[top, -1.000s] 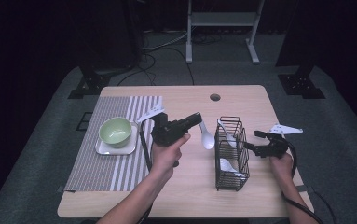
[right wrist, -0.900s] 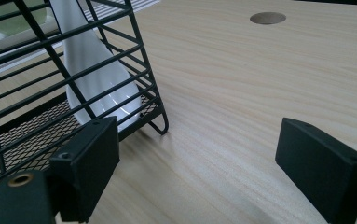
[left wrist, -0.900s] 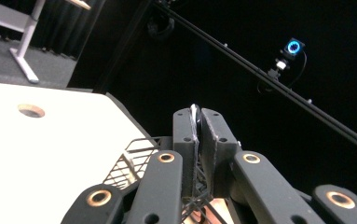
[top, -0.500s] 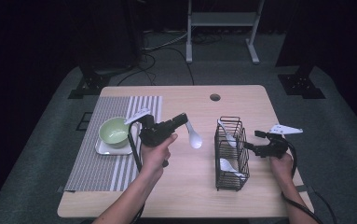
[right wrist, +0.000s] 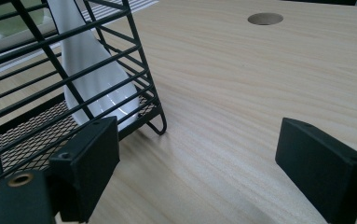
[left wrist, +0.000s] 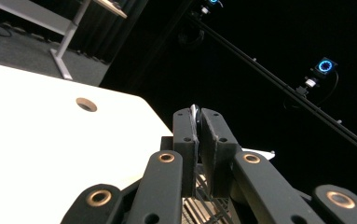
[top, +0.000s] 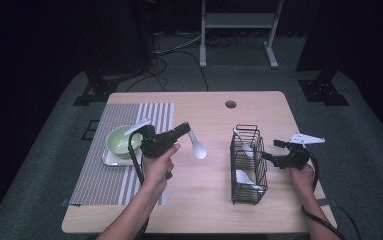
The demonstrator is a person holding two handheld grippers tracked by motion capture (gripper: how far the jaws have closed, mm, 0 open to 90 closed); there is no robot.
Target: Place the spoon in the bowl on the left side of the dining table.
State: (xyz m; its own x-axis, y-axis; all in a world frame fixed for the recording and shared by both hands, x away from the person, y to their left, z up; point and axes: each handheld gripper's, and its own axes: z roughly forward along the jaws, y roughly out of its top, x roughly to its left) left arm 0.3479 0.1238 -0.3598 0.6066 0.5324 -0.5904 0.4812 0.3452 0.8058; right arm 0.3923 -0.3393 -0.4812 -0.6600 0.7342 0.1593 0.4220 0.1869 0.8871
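Two spoons [top: 243,177] rest in the wire basket [top: 249,192] on the surface [top: 204,200], while a third spoon [top: 197,148] hangs above it, pinched by its handle in the left gripper [top: 185,129]. Beside the basket, the right gripper [top: 269,156] has its fingers [right wrist: 323,165] spread wide, holding nothing.

left gripper [top: 186,131] carried leftward from beside the wire basket [top: 248,165] toward the green bowl [top: 121,140], white spoon [top: 197,146] moved along clamped in its jaws

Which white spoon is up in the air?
The white spoon clamped in the left gripper; the other two spoons sit in the black wire basket.
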